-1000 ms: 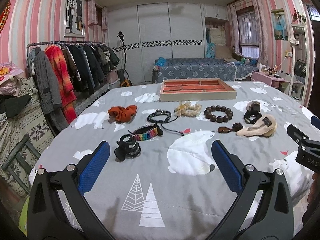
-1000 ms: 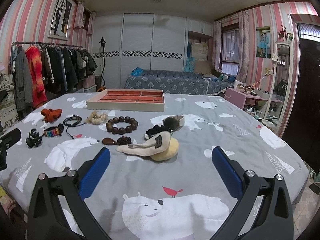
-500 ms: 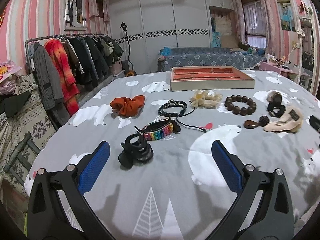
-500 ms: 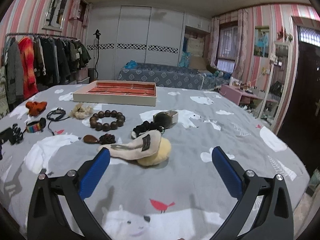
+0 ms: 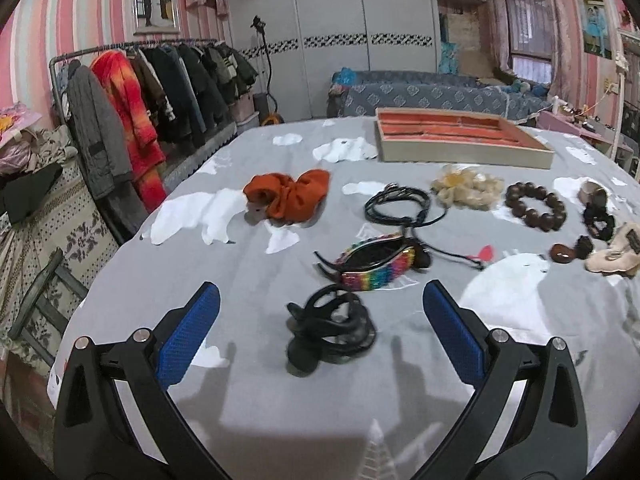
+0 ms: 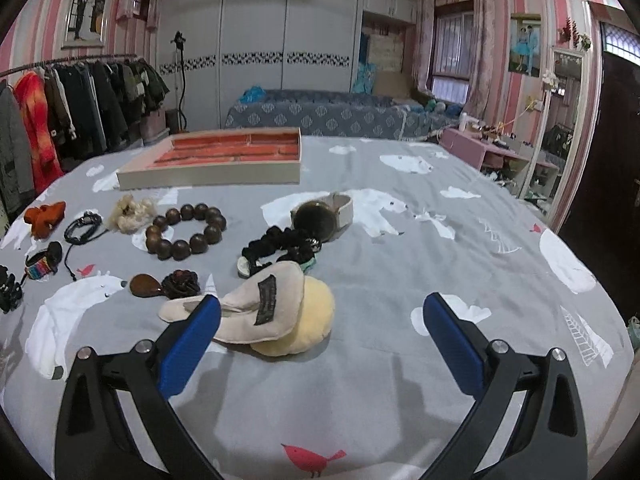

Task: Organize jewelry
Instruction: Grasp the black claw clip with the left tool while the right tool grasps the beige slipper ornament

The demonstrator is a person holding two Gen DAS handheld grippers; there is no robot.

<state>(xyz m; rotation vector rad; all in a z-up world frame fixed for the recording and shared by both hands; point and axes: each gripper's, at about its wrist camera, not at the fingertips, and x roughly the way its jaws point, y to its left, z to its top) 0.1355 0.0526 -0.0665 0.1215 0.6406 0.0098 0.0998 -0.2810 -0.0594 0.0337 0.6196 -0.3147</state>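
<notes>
L gripper had its jaws spread wide, nothing between the pads; the black claw clip lay on the bedspread right in the gap, not touched yet. R gripper was also wide open and empty, hovering over the cloth w/ the beige plush clip just ahead of its left finger, stacked partly on a yellow puff.

Handling, as judged: claw clip looked like hard plastic, light, stiff, prob. a bit slick; best pinched across the curved body, not the teeth, since the hinge could spring. Plush clip was soft and would squash, so take it mid-body.

Farther out in the left view: rainbow beaded band just beyond the claw clip, then black cord bracelet w/ a loose tail that could snag, and orange scrunchie off to the side (soft, easy anywhere). Cream flower clip and dark wooden bead bracelet sat nearer the tray; beads were heavy-ish, round, likely to roll in the pads, so grip across the ring. In the right view a watch touched a black beaded scrunchie; a brown pendant piece lay near the plush clip.

Container: the tray w/ orange-lined compartments stood at the far side, well apart from both grippers. Its compartments appeared empty; nothing sorted yet.
</notes>
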